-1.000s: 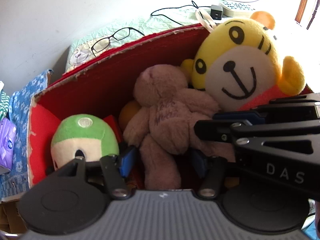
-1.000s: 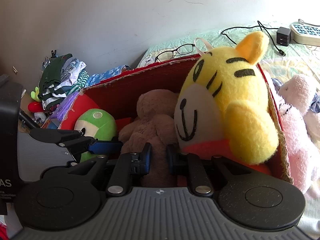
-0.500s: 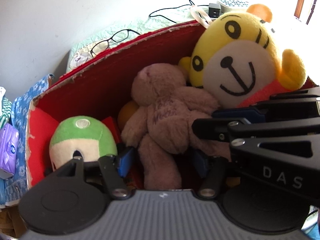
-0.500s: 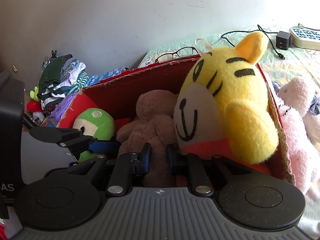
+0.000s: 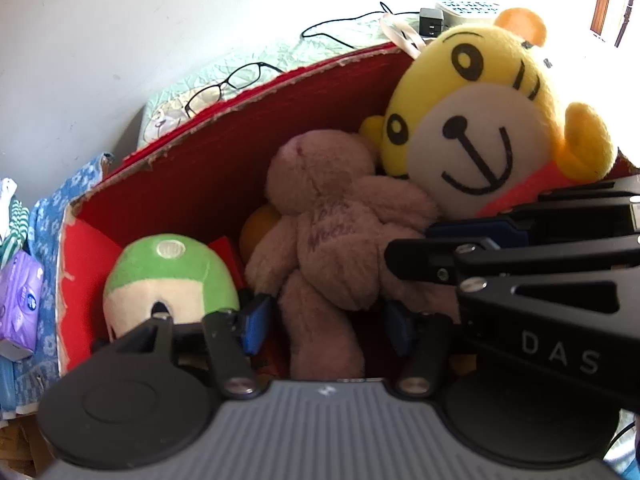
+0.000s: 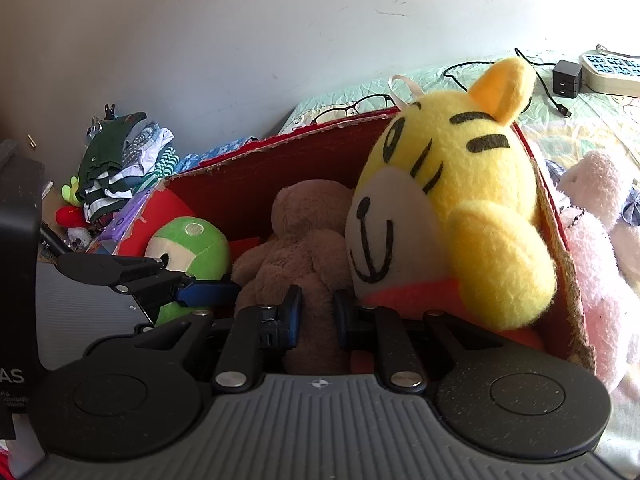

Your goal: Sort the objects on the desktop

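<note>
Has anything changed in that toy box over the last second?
Hardly. The left gripper has just been closing its jaws a little around the brown teddy's leg, pads not clearly pressing. The right gripper stayed shut, and the yellow tiger, green plush and red box kept their places.

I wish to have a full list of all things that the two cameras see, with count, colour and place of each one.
box: 1, red, centre, open top
tiger plush: 1, yellow, in the box, right end
bear plush: 1, brown, in the box, middle
round plush: 1, green and cream, in the box, left end
pink plush: 1, outside the box, right
glasses: 1, black, behind the box
charger: 1, black, far right
power strip: 1, cream, beside the charger
clothes pile: 1, mixed, far left
left tool: 1, black, jaws just closing, bear's leg between, untouched
right tool: 1, black, shut on the bear
</note>
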Demonstrator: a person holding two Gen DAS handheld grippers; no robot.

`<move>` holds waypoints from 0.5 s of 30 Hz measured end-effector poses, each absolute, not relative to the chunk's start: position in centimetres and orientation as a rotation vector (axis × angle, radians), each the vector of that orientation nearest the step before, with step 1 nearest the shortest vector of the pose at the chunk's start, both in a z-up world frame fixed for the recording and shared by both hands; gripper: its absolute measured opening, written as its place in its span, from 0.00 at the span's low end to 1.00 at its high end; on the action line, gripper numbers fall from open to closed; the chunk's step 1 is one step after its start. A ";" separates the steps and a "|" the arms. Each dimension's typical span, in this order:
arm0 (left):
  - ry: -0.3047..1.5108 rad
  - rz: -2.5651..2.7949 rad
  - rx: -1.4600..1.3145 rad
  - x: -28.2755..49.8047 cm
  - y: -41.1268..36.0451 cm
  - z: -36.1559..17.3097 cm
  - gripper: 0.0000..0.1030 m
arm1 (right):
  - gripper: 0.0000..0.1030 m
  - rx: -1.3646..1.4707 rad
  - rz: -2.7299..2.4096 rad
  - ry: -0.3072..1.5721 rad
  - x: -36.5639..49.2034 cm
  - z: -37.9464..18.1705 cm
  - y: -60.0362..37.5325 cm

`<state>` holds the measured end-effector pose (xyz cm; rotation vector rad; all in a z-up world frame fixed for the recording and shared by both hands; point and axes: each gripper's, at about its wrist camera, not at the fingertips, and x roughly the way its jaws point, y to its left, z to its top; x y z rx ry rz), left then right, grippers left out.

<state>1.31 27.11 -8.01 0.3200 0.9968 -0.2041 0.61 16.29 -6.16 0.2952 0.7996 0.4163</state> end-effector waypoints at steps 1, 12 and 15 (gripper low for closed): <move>0.996 -0.204 0.323 1.3 27.1 -8.0 0.59 | 0.15 0.296 0.415 0.797 0.6 -6.2 16.3; 0.988 -0.208 0.333 1.3 26.7 -7.9 0.58 | 0.15 0.320 0.407 0.778 0.2 -6.4 16.1; 0.987 -0.207 0.334 1.3 26.9 -7.9 0.58 | 0.15 0.321 0.406 0.776 0.2 -6.4 16.1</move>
